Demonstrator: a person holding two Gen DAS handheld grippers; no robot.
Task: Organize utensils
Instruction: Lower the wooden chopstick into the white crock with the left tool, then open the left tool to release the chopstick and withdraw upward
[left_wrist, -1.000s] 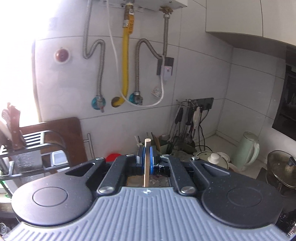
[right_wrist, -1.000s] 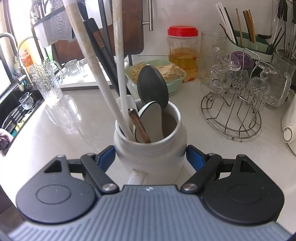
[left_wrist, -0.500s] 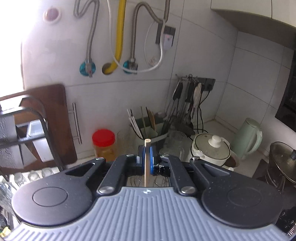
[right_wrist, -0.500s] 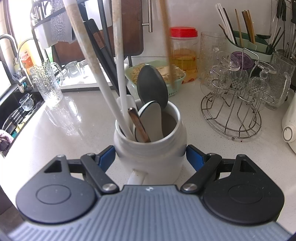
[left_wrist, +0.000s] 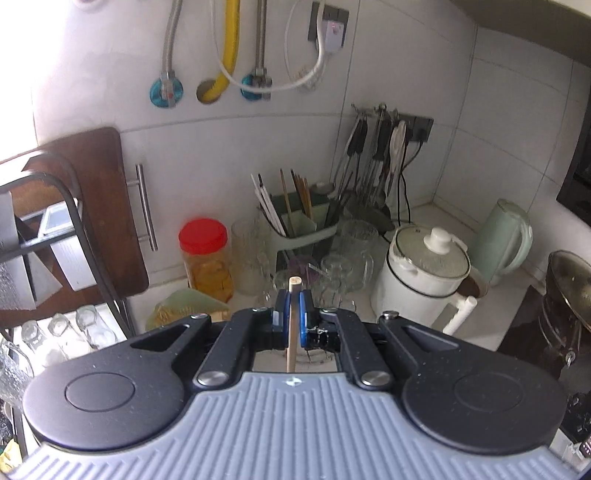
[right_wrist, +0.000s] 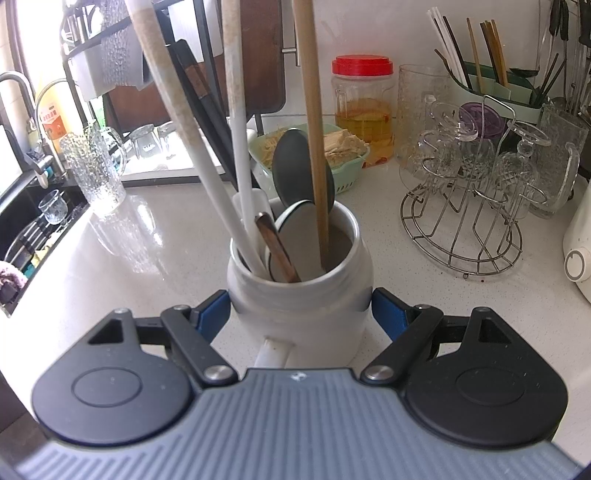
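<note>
- The left tongs (left_wrist: 291, 314) are pinched almost fully together on a slim wooden stick (left_wrist: 292, 325), which stands upright between the blue pads (left_wrist: 281, 314) with its blunt top just above them. I take this for the handle end of a utensil, held high so the rest can hang straight down.
- In the right wrist view a long wooden handle (right_wrist: 314, 129) comes down from above, and its lower end is already inside the mouth of the white crock (right_wrist: 299, 295), on the open right side, beside the grey spoon bowls (right_wrist: 301, 173). Very likely it is the same stick.
- The right tongs (right_wrist: 299, 314) stand wide, one blue pad (right_wrist: 212, 312) against each flank of the crock. They seem to be bracing it so it does not tip or slide on the bench (right_wrist: 110, 258) while the utensil goes in.
- The crock already holds two long white handles (right_wrist: 236, 129), leaning left, and a brown-handled piece (right_wrist: 275, 247), so the free gap is narrow.
- The left tongs point forward and downward, looking over the glasses (left_wrist: 332, 266) toward the chopstick caddy (left_wrist: 303, 229) by the wall. The right tongs slope down at the crock from close by.
- Further out are a red-lidded jar (right_wrist: 362, 107), a wire glass rack (right_wrist: 469, 206) and the sink (right_wrist: 33, 229) at the left.
- The step in hand looks like lowering and then letting go.
</note>
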